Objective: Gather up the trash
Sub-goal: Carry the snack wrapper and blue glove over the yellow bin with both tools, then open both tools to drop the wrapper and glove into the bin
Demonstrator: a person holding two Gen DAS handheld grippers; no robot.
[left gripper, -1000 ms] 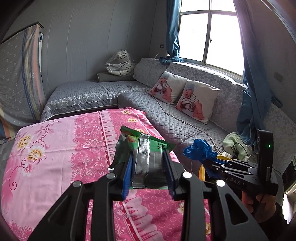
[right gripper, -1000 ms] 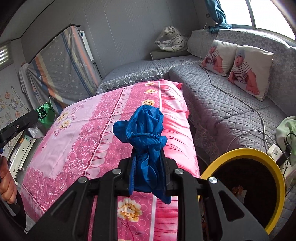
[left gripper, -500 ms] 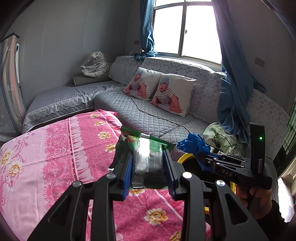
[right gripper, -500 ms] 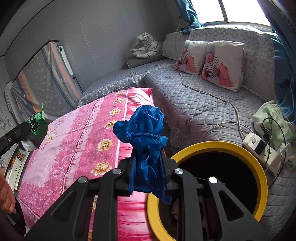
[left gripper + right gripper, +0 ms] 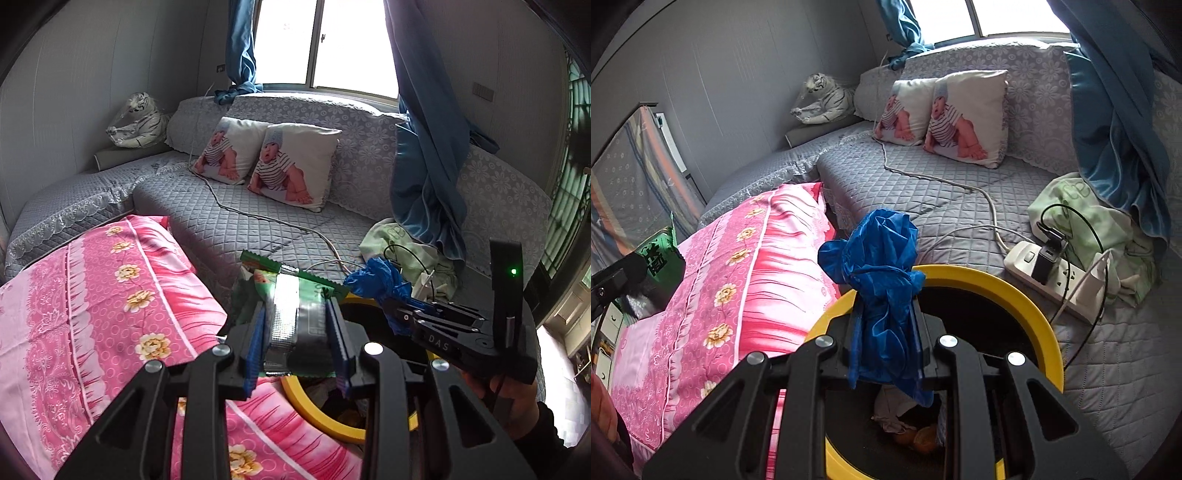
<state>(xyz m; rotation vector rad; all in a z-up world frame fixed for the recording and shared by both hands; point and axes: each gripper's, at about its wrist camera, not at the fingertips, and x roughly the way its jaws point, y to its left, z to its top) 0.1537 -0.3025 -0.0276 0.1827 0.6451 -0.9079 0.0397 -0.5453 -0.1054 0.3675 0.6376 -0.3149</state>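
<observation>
My left gripper [image 5: 297, 332] is shut on a green and silver snack wrapper [image 5: 291, 306], held at the near rim of a yellow-rimmed black trash bin [image 5: 321, 421]. My right gripper [image 5: 886, 332] is shut on a crumpled blue plastic bag [image 5: 879, 273], held over the bin's opening [image 5: 1015, 295]. The right gripper and its blue bag also show in the left wrist view [image 5: 376, 280], to the right above the bin. The left gripper's wrapper shows at the left edge of the right wrist view [image 5: 661, 254]. Some trash lies inside the bin [image 5: 908, 428].
A table under a pink flowered cloth [image 5: 92, 314] stands left of the bin. A grey quilted sofa [image 5: 942, 192] runs behind, with two baby-print pillows [image 5: 273, 162], a power strip with cables [image 5: 1052, 273], a green cloth [image 5: 1082, 221] and blue curtains [image 5: 424, 166].
Both grippers have swung right, away from the pink table and toward the bin. The bin has come under the right gripper. Both loads stay held.
</observation>
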